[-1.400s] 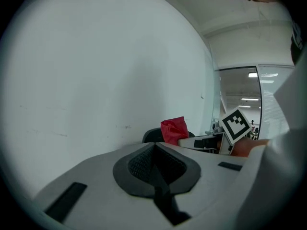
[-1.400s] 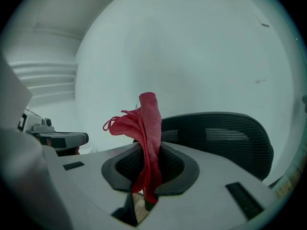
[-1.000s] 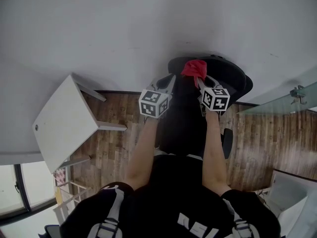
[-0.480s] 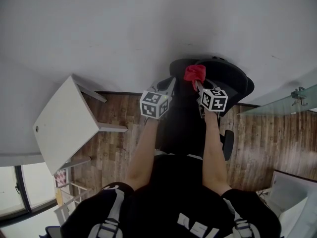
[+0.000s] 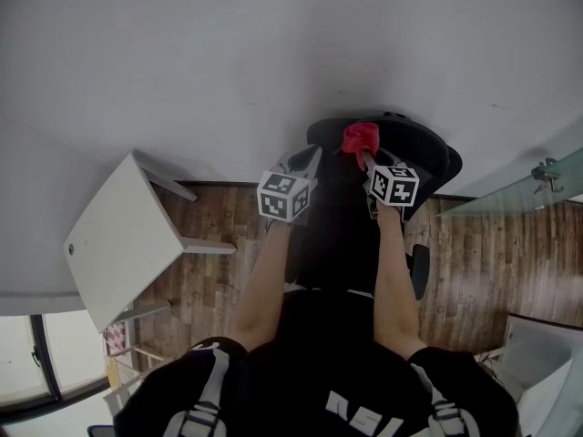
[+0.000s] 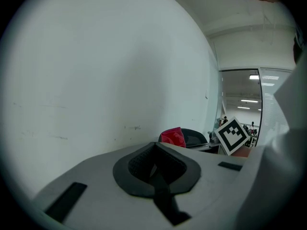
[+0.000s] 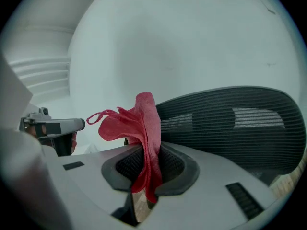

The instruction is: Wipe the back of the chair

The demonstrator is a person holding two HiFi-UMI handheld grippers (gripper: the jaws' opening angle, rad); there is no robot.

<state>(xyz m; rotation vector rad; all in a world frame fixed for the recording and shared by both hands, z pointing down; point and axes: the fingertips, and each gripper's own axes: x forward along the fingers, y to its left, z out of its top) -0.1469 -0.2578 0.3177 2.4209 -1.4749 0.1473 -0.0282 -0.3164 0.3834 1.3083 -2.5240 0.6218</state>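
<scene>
A black office chair [image 5: 401, 148] with a ribbed mesh back [image 7: 230, 128] stands against the white wall. My right gripper [image 5: 364, 157] is shut on a red cloth [image 5: 361, 137], which sticks up from the jaws [image 7: 144, 128] at the top edge of the chair back. My left gripper [image 5: 308, 157] is held beside the chair's left side, jaws closed together with nothing between them [image 6: 154, 166]. From the left gripper view the red cloth [image 6: 172, 137] and the chair top [image 6: 194, 138] show further off to the right.
A white side table [image 5: 123, 235] stands to the left on the wood floor [image 5: 219, 244]. A glass panel with a metal fitting [image 5: 547, 176] is at the right. The white wall [image 5: 273, 53] lies straight behind the chair.
The right gripper with the red cloth has moved slightly up and along the top of the chair back. The left gripper has hardly shifted.
</scene>
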